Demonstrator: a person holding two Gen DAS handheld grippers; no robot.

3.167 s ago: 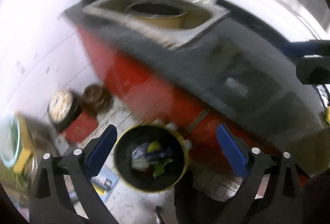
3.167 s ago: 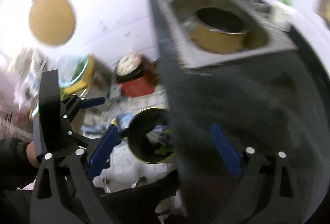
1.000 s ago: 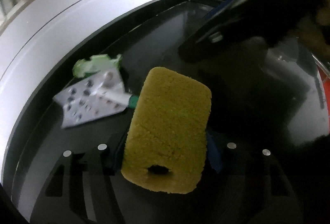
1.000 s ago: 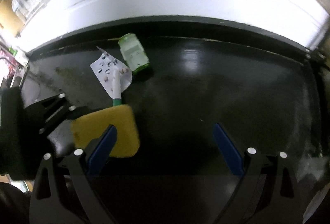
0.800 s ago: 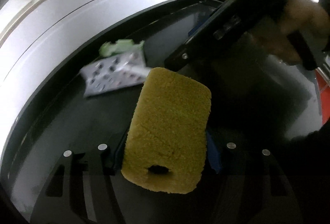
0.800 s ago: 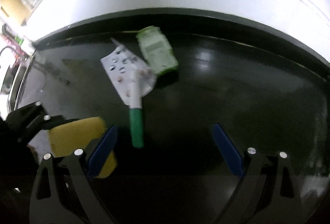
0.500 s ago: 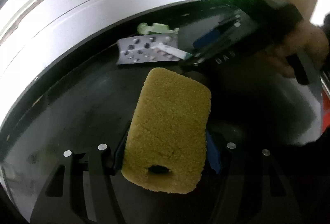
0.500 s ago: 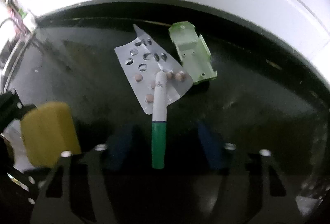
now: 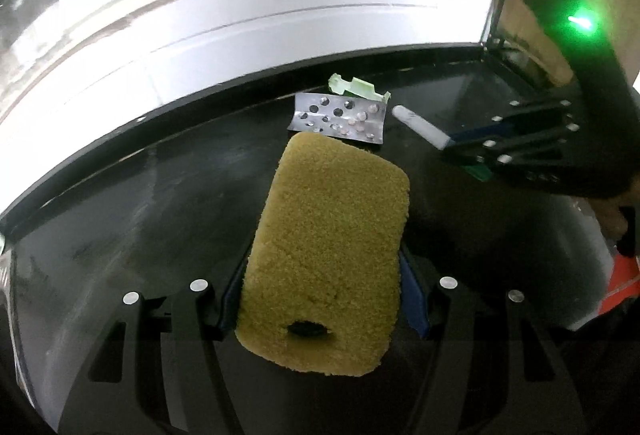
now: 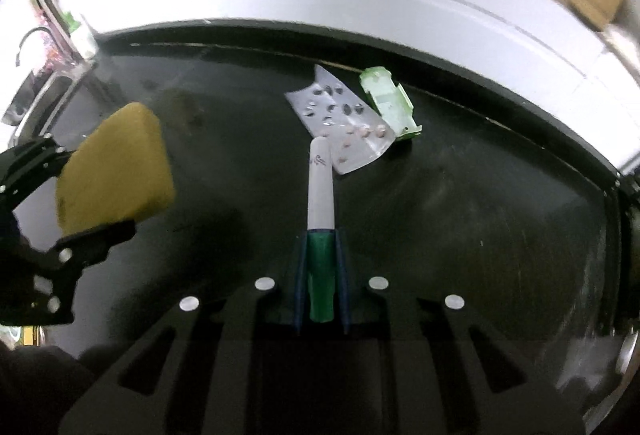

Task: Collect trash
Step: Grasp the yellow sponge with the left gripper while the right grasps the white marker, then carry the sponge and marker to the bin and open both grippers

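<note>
Dim fisheye views, glare, blurred edges

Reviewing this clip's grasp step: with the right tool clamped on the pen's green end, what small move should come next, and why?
Probably lift the right tool straight up. Its jaws have just closed on the pen, whose white tip overlaps the blister pack beside the green plastic piece; dragging sideways could scatter them. The left tool holds the sponge.
</note>
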